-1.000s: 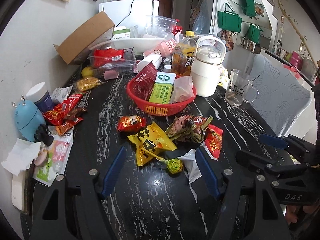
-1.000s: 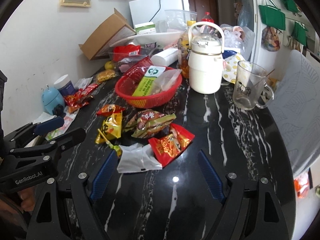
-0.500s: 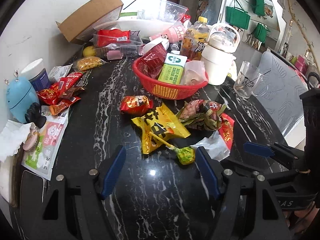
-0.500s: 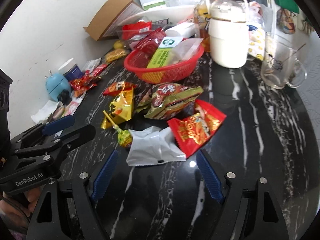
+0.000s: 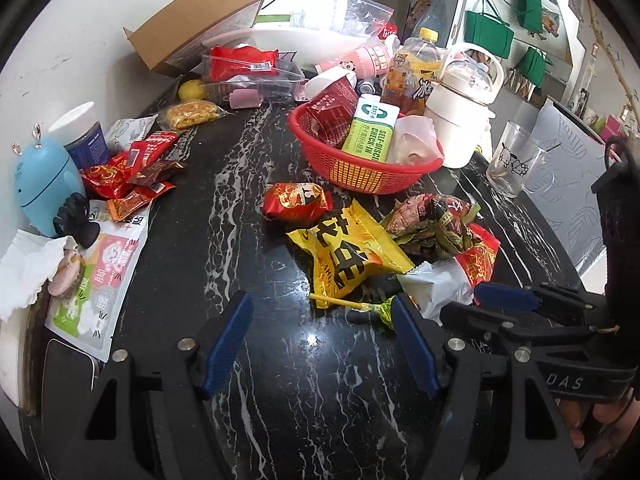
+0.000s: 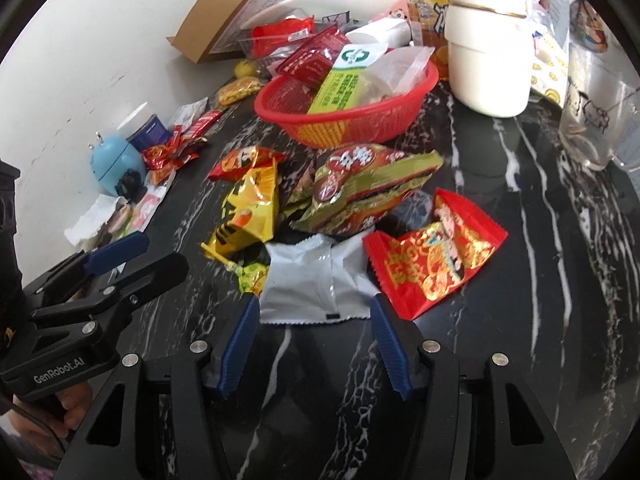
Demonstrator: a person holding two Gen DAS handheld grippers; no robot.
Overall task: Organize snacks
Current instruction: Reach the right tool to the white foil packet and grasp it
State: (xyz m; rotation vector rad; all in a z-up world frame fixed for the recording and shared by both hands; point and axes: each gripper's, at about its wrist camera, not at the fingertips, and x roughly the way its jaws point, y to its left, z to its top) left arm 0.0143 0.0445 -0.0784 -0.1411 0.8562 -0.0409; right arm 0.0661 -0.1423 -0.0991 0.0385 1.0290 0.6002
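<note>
Black marble-patterned tabletop (image 5: 240,184) carries the whole clutter, and the loose snacks lie in a heap just in front of the red plastic basket (image 5: 360,172), which already holds a few packets and a green-and-white box (image 5: 372,128), so it looks like the collecting place.

At the far left, against the wall, stand a blue round gadget (image 5: 42,184) and a pile of small red sachets (image 5: 132,176), well apart from the heap and probably not the present concern.

The left gripper (image 5: 320,340) hangs over bare tabletop with its jaws wide apart and nothing between them. A green lollipop (image 5: 380,310) on a yellow stick lies just beside its right finger. It seems to be waiting while the other hand works.

In the middle of the heap a small red packet (image 5: 298,202) lies nearest the basket, then a yellow packet (image 5: 348,248) with black lettering, then a bundle of green-and-red packets (image 6: 368,188) overlapping one another.

The right gripper (image 6: 314,330) is pointed at the silver-white packet (image 6: 316,280), the item closest to it. Its jaws are closing, the packet's near edge lies between the blue fingertips (image 6: 240,328), and the pads do not appear to press on it yet. I judge this packet is the next pick for the basket.

To its right a red-and-gold packet (image 6: 436,264) rests partly against the silver one. Beyond, a white lidded pot (image 6: 488,48) and a glass mug (image 6: 600,120) stand clear.
</note>
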